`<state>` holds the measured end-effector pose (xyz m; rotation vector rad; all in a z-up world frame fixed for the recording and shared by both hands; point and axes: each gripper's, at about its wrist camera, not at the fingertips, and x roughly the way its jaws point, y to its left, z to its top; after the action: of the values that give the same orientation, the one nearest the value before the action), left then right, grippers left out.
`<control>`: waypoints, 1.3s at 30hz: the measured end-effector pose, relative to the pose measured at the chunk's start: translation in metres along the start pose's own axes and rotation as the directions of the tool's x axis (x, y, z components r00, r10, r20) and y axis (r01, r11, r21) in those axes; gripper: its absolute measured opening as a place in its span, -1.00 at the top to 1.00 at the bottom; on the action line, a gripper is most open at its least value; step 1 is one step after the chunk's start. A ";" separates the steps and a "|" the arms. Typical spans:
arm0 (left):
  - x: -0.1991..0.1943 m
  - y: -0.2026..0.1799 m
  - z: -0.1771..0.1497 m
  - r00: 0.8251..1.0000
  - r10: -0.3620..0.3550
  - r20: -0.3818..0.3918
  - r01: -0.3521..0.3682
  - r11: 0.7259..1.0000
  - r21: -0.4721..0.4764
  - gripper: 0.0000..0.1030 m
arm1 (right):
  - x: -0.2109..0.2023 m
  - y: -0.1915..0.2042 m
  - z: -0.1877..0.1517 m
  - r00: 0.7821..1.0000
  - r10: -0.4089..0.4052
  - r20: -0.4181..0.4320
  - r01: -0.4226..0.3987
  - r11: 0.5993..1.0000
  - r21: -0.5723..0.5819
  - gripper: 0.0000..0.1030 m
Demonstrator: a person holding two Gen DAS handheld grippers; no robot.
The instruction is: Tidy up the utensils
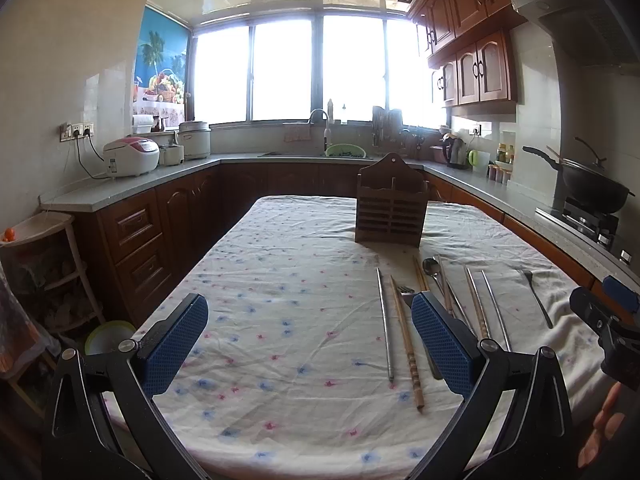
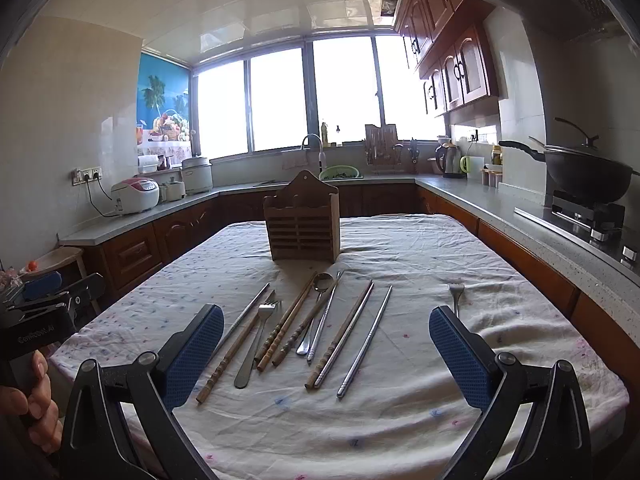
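Two forks (image 2: 262,332), one spoon (image 2: 318,308)

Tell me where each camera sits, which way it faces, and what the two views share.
Left wrist: on the open left gripper, facing the table's bare left half; right gripper at right edge.
Right wrist: on the open right gripper, above the utensils; a hand at left edge.
Shared: wooden holder, tablecloth, utensils.

Black gripper (image 2: 326,354) frames, blue dimpled pads (image 2: 196,354), silver screws.
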<state>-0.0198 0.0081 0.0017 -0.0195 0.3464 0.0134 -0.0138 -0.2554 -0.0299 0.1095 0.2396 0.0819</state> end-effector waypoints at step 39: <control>0.004 -0.001 0.003 1.000 -0.009 -0.003 0.009 1.000 -0.008 -1.00 | 0.001 0.002 0.005 1.000 0.021 0.000 -0.021 1.000 0.013 -1.00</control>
<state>-0.0156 0.0074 0.0031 -0.0288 0.3496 0.0061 -0.0122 -0.2537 -0.0253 0.1251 0.2396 0.1015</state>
